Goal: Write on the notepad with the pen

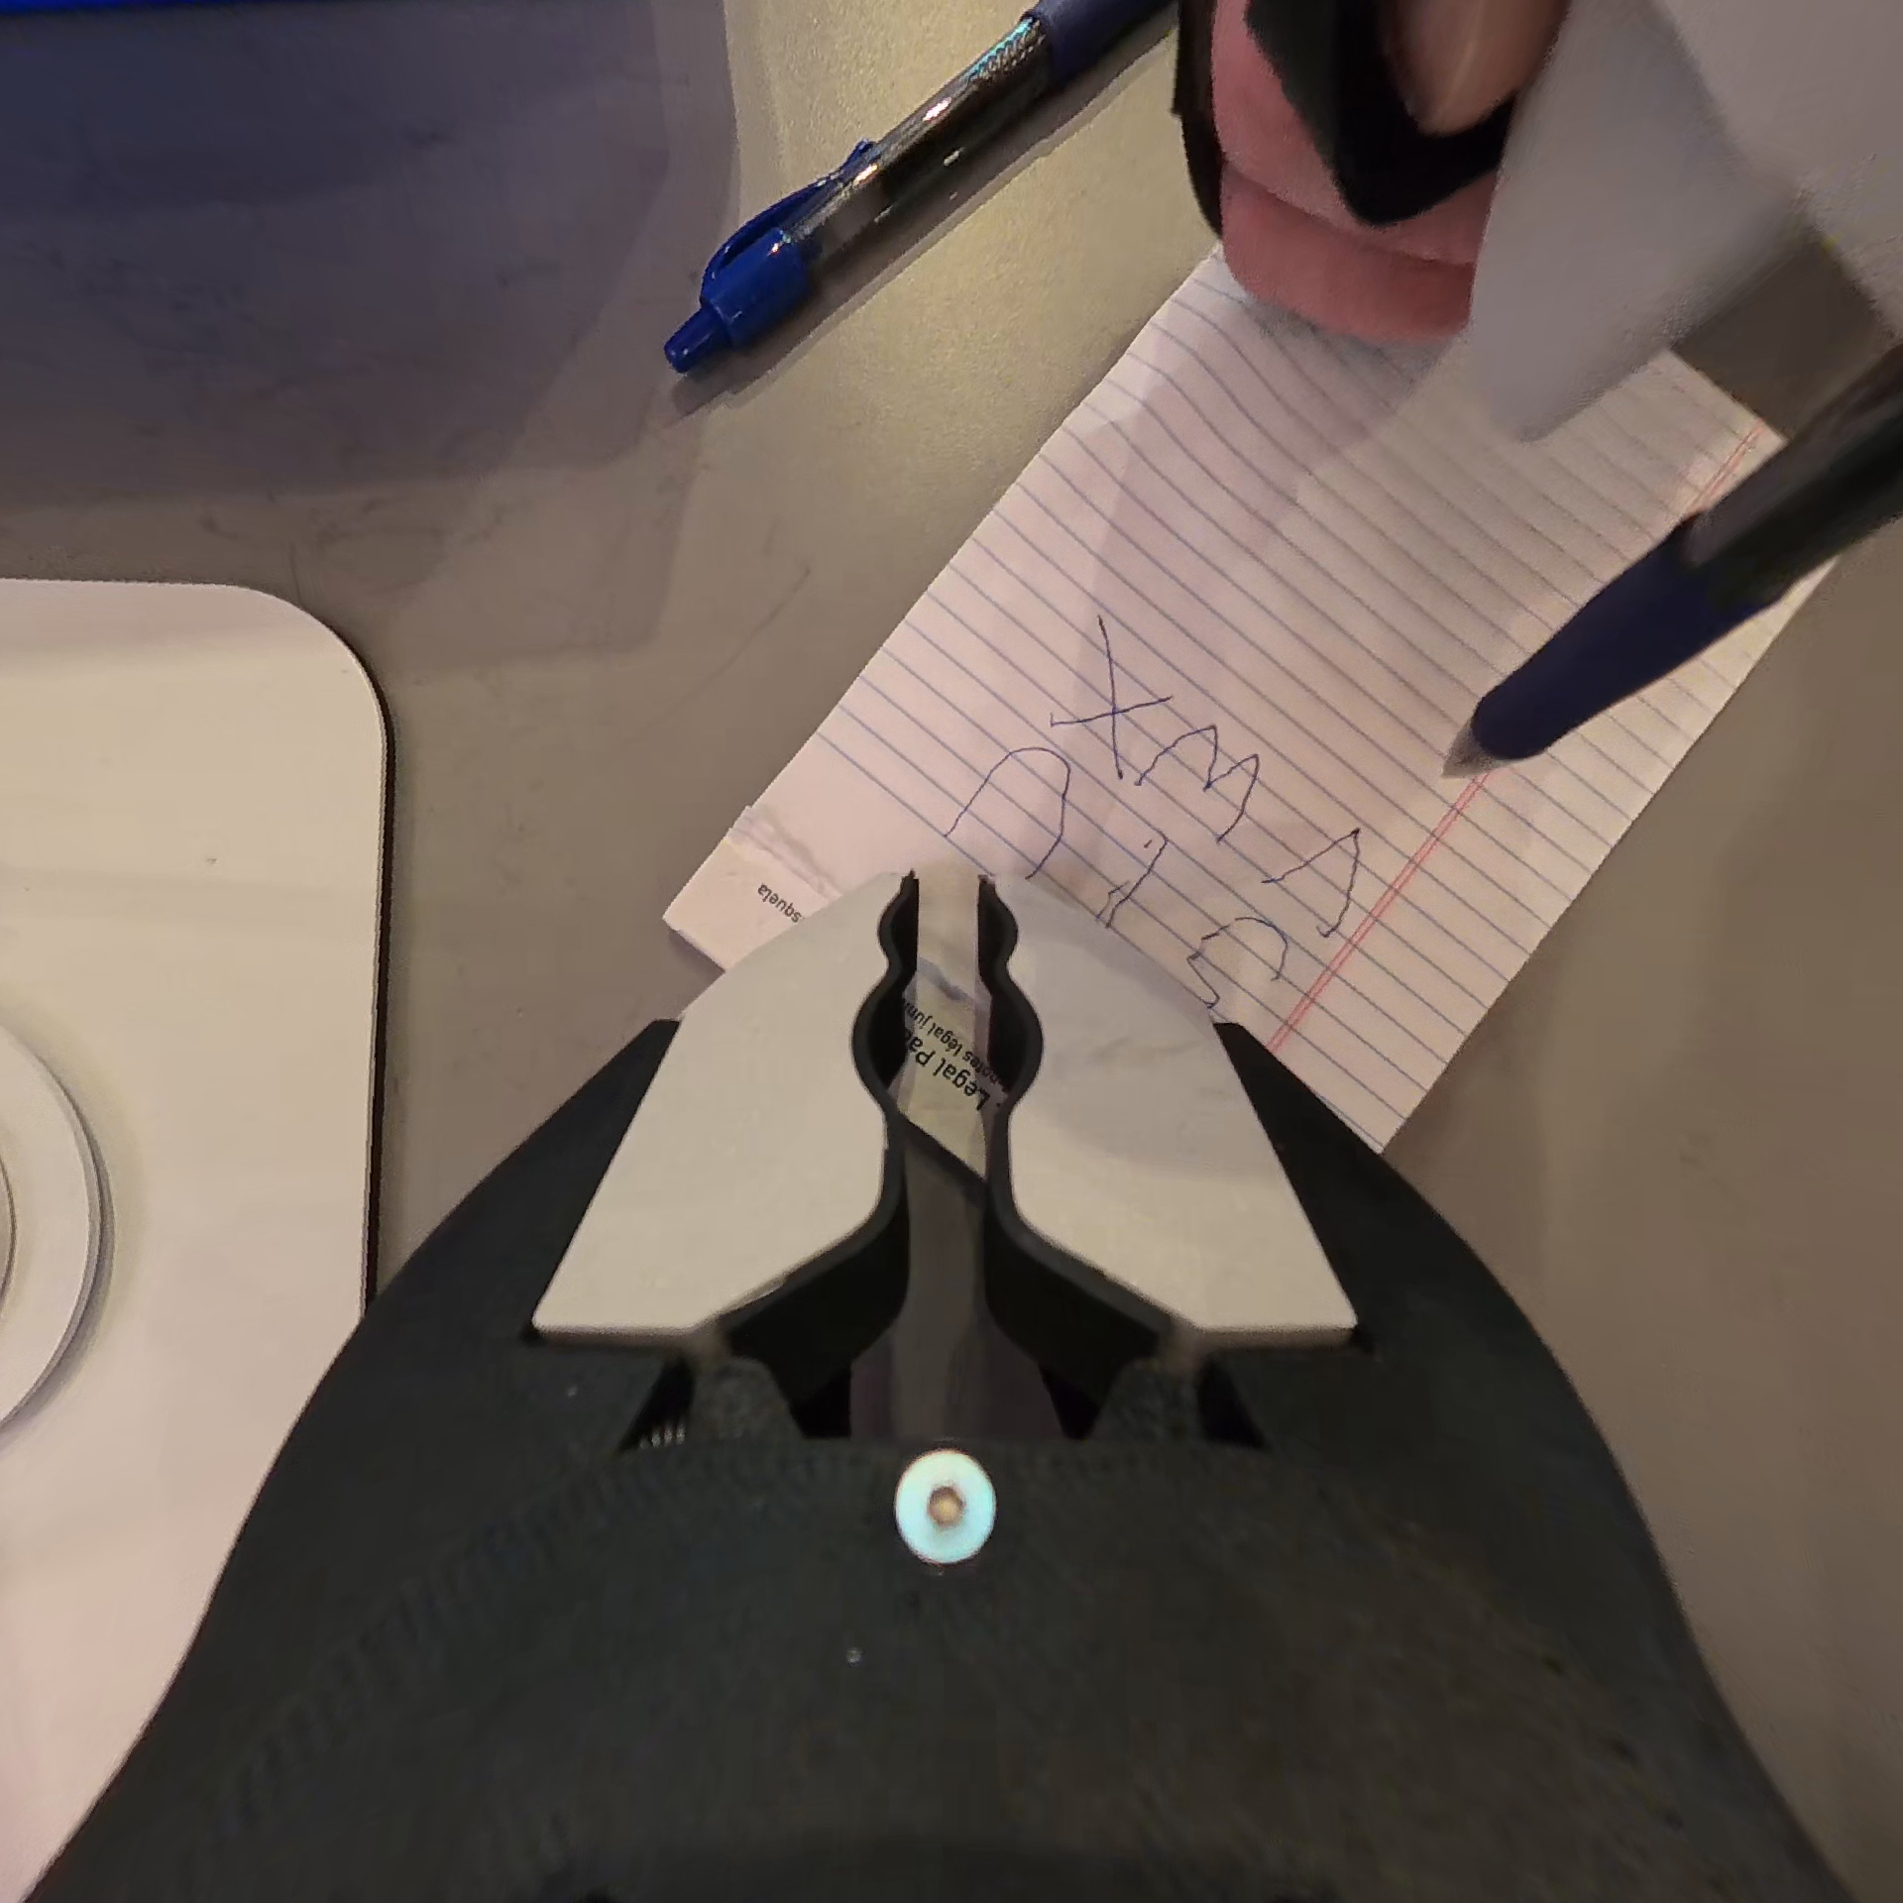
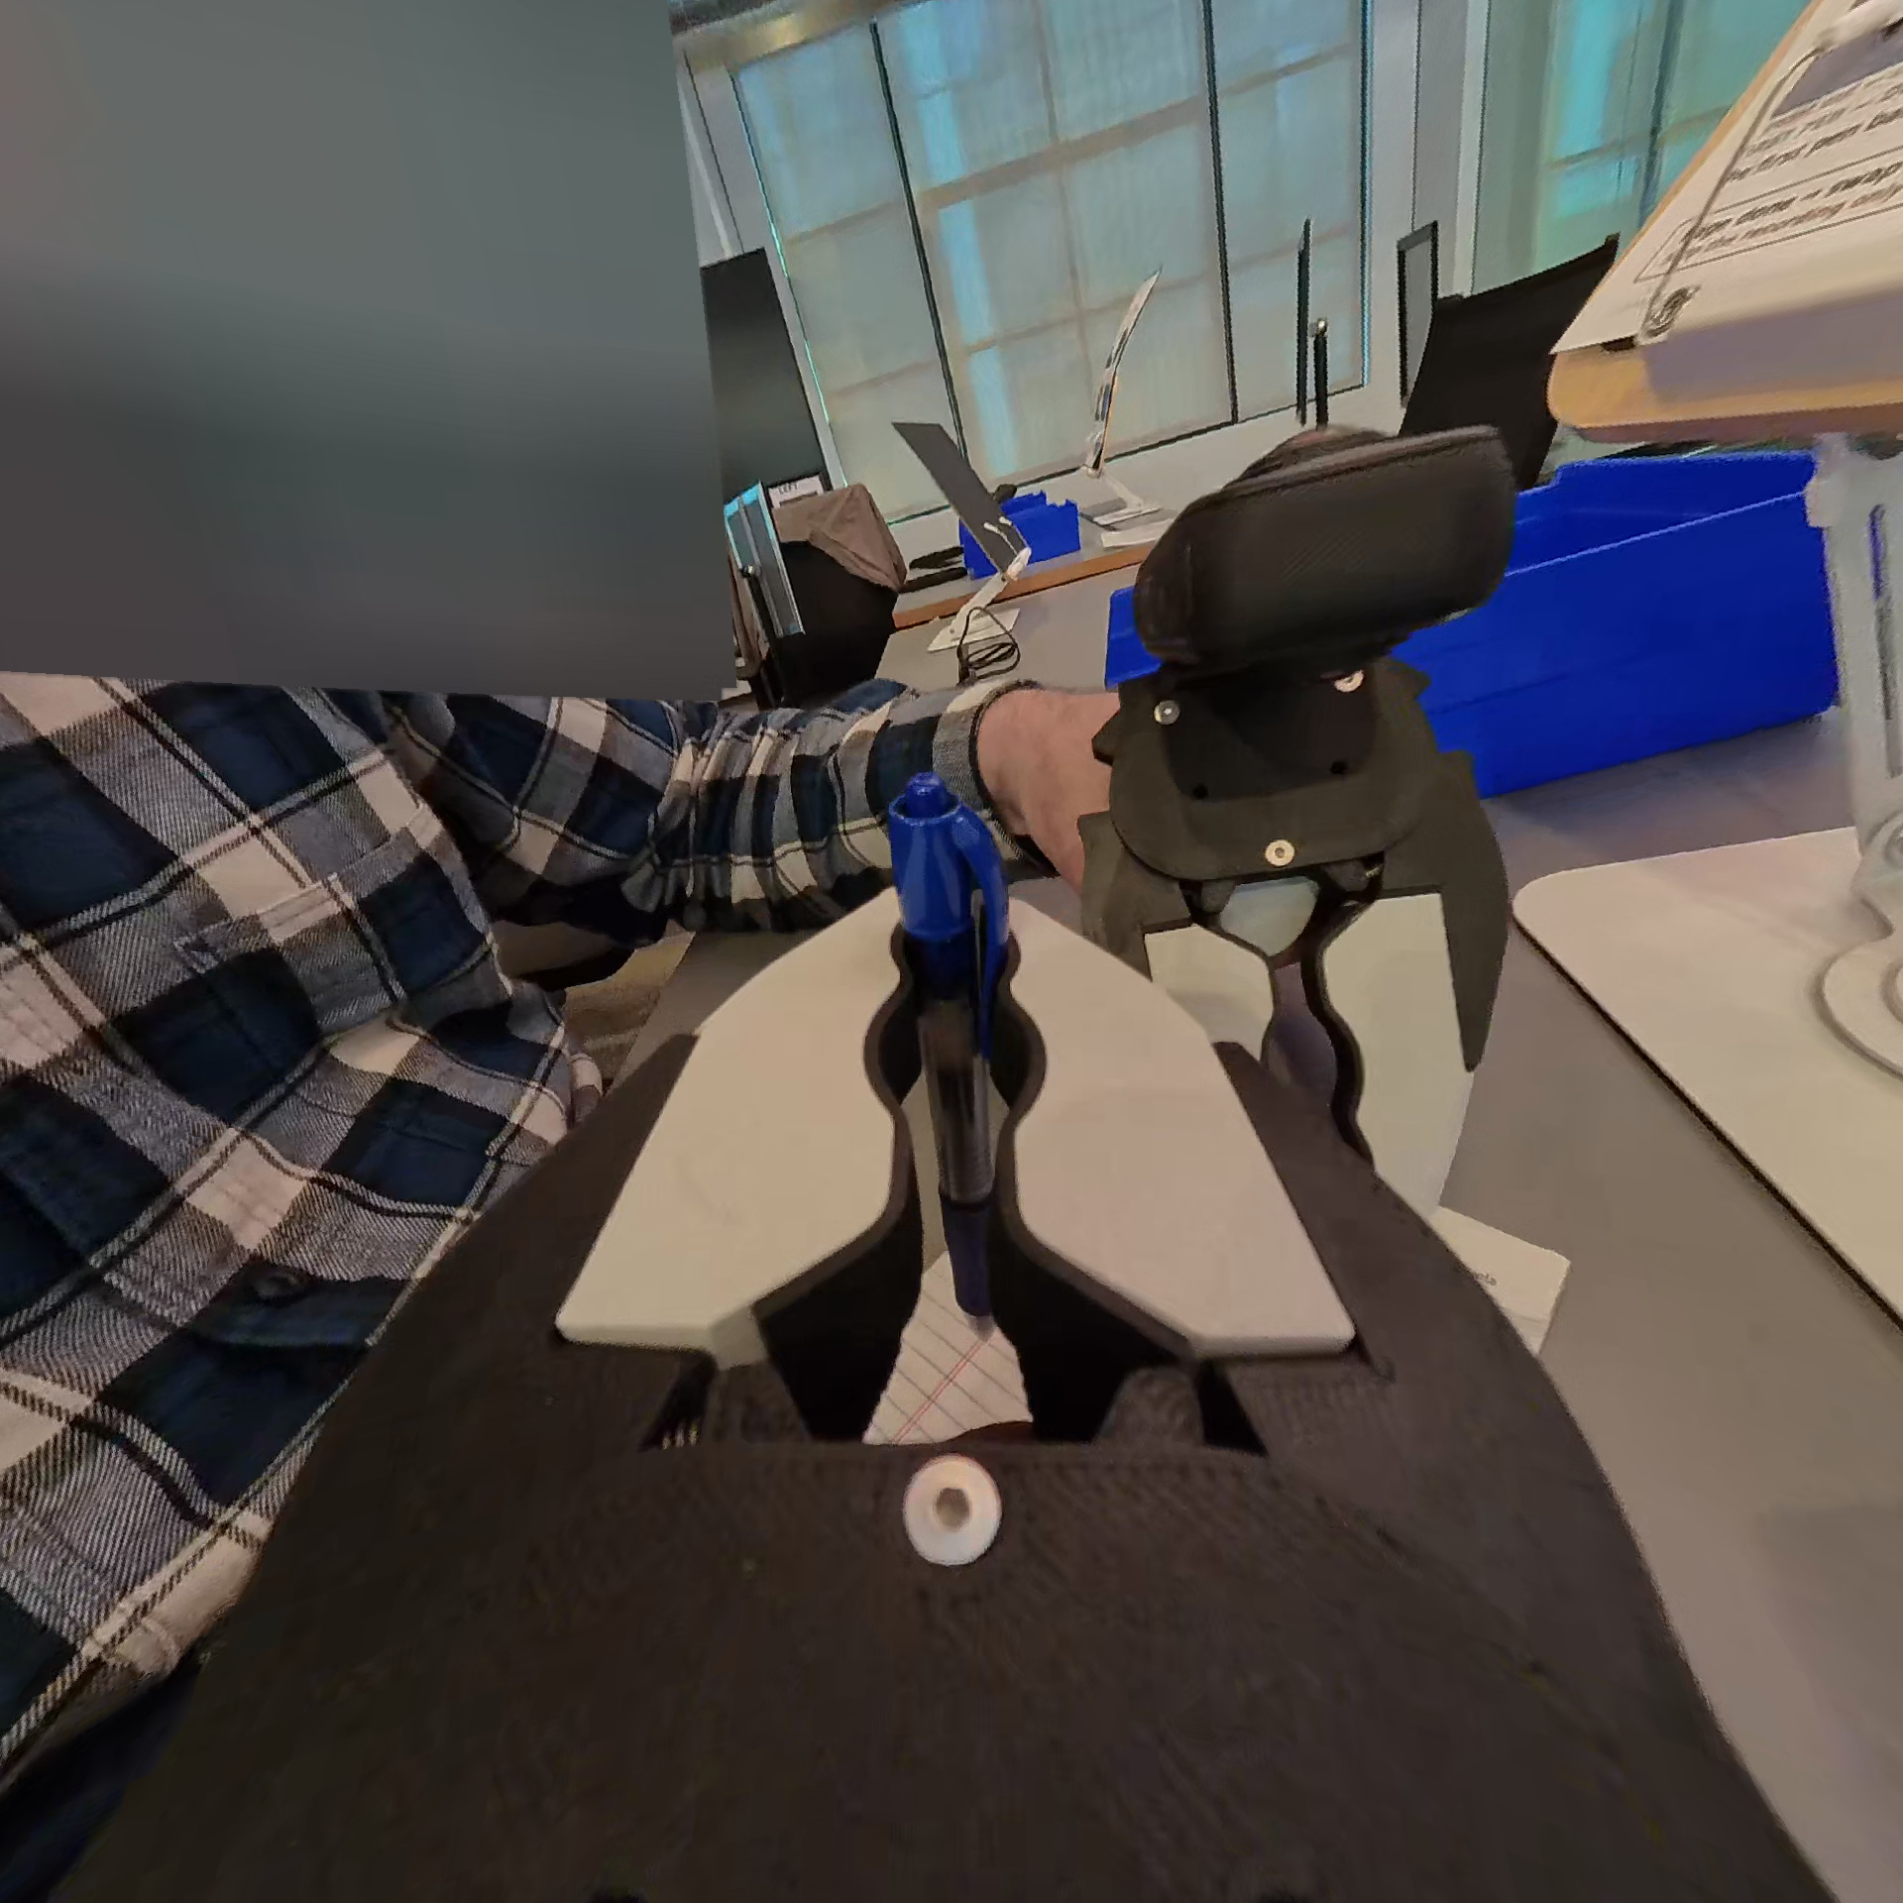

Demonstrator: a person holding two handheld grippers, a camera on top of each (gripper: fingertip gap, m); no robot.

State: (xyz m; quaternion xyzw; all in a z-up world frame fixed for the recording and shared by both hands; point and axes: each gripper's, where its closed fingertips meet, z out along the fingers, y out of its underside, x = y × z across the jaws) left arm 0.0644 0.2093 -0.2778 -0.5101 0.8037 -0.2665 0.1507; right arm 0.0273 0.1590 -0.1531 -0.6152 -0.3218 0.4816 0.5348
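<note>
Pinned the notepad point(image 1: 1184, 618) top edge between left gripper point(image 1: 949, 886) tips; pen point(image 1: 1606, 659) tip hovered at the pad's red margin, slanting down. Clenched upright in right gripper point(image 2: 953, 989), nib just above paper.

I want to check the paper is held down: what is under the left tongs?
Under the left tongs lies the notepad's bound end on the grey table. Their fingers cover part of it and its ink.
</note>
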